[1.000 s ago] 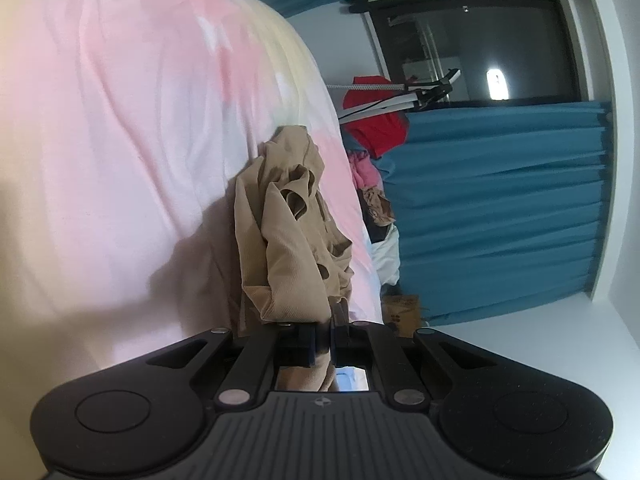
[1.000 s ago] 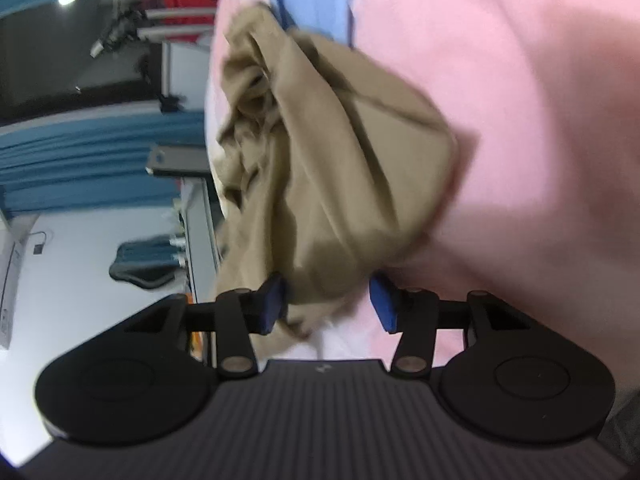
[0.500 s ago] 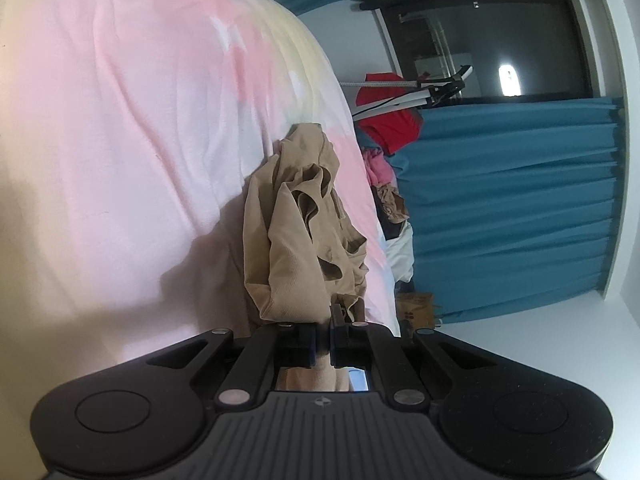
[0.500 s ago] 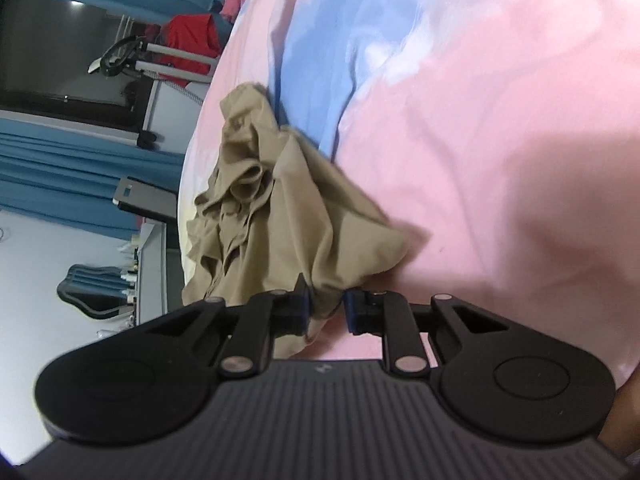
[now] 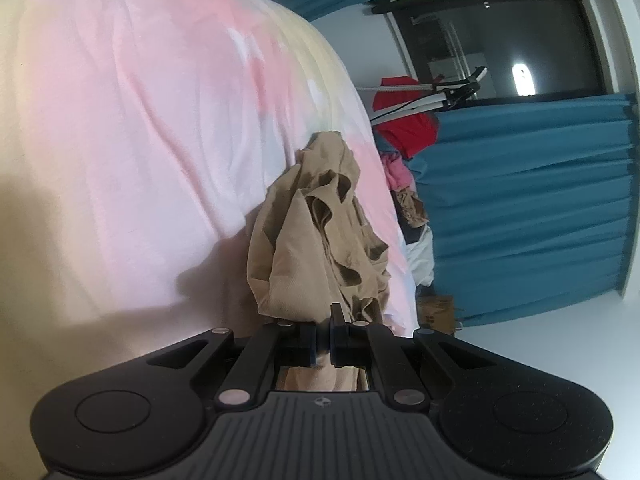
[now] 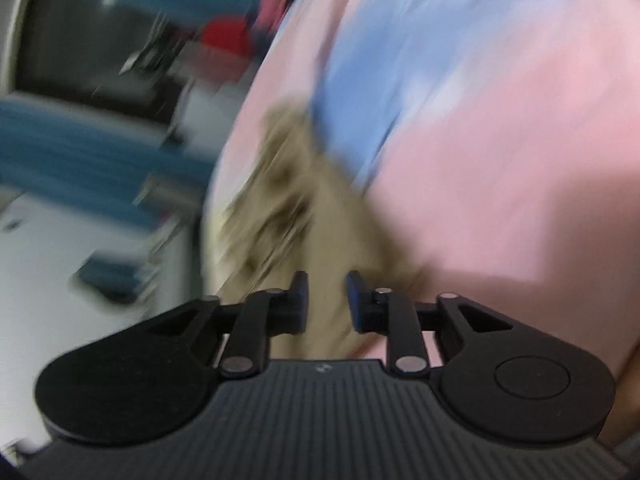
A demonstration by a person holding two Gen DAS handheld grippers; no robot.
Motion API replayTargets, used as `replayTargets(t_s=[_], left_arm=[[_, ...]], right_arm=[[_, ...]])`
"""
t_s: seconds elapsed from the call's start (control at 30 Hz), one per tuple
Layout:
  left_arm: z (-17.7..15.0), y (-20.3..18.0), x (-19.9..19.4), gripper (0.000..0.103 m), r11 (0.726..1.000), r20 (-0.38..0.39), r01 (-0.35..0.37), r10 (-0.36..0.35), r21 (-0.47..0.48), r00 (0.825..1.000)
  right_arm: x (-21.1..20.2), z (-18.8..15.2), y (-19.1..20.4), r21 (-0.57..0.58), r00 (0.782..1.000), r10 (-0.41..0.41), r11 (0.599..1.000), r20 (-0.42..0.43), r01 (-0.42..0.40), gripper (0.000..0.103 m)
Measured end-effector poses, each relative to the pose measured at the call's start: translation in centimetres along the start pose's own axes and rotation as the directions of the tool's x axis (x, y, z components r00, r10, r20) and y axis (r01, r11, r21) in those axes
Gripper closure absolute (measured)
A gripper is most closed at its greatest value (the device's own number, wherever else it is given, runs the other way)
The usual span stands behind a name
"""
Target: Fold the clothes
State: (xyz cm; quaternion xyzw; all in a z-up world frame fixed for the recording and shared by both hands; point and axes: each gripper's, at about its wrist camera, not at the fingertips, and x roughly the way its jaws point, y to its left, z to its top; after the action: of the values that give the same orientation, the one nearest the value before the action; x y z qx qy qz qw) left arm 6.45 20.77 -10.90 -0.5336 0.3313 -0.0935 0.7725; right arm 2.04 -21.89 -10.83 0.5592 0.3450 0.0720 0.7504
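Two states: left hand-held gripper [image 5: 323,334] pinches the tan garment [image 5: 316,236]; right hand-held gripper [image 6: 327,300] gapes before it.

The right tongs [image 6: 327,294] were shut on the tan cloth [image 6: 304,216]; now they have let go.

A tan garment [image 5: 316,236] lies on a pink, pale-yellow and blue-patched bedsheet [image 5: 132,128]; teal curtains [image 5: 520,208] behind.

No readable text, labels, brands, numbers or signs in either view
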Motion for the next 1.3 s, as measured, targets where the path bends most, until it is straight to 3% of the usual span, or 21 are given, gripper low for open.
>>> replayTargets(t_s=[0.03,0.07,0.17,0.2,0.27,0.3,0.33,0.4,0.57,0.8,1.0,1.1,1.3], left_arm=[[0.0,0.0,0.0,0.097,1.000,0.001,-0.004,0.004,0.003,1.000],[-0.1,0.0,0.0,0.097,1.000,0.002,-0.009,0.009,0.007,1.000],[-0.1,0.0,0.1,0.097,1.000,0.006,-0.011,0.011,0.004,1.000],[0.0,0.1,0.0,0.097,1.000,0.008,-0.010,0.010,0.002,1.000],[-0.1,0.0,-0.1,0.097,1.000,0.018,-0.006,0.006,-0.001,1.000],[-0.1,-0.1,-0.1,0.097,1.000,0.021,-0.001,0.001,0.001,1.000],[-0.1,-0.3,-0.2,0.097,1.000,0.022,0.007,-0.007,0.007,1.000],[-0.1,-0.8,-0.2,0.097,0.999,0.022,0.023,-0.023,0.029,0.999],[-0.4,-3.6,-1.0,0.098,0.987,0.042,0.058,-0.065,0.152,0.997],[-1.9,-7.2,-7.8,0.098,0.977,0.075,0.149,-0.162,0.154,0.984],[-6.0,-7.9,-14.8,0.097,0.986,0.100,0.135,-0.145,0.103,0.984],[-5.5,-8.5,-14.5,0.097,0.993,0.096,0.095,-0.102,0.073,0.990],[-1.3,-10.7,-8.9,0.097,0.998,0.080,0.015,-0.020,0.057,0.997]], right_arm=[[0.6,-0.2,-0.2,0.007,1.000,0.009,1.000,-0.029,-0.009,0.039],[1.1,-0.3,-0.4,0.010,0.999,-0.005,1.000,-0.036,0.005,0.033],[2.5,-0.5,-1.2,0.017,0.997,-0.046,0.999,-0.058,0.047,0.032],[3.0,-0.6,-1.5,0.019,0.996,-0.060,0.998,-0.066,0.061,0.033],[4.0,-0.7,-2.0,0.023,0.993,-0.087,0.996,-0.081,0.089,0.045],[4.1,-0.4,-1.9,0.011,0.994,-0.096,0.995,-0.056,0.097,0.058],[3.9,0.1,-1.6,-0.009,0.995,-0.102,0.995,-0.012,0.102,0.082],[3.5,0.7,-0.8,-0.055,0.995,-0.091,0.994,0.049,0.094,0.089],[1.7,0.3,2.6,-0.220,0.987,-0.040,0.973,0.158,0.075,0.090],[-5.3,-0.3,7.3,-0.329,0.978,0.088,0.944,0.189,-0.022,0.090],[-11.8,-3.7,8.5,-0.334,0.969,0.161,0.938,0.189,-0.090,0.090],[-11.5,-3.5,8.5,-0.305,0.969,0.149,0.949,0.197,-0.084,0.090],[-6.3,0.1,9.4,-0.217,0.979,0.067,0.976,0.195,-0.024,0.090]])
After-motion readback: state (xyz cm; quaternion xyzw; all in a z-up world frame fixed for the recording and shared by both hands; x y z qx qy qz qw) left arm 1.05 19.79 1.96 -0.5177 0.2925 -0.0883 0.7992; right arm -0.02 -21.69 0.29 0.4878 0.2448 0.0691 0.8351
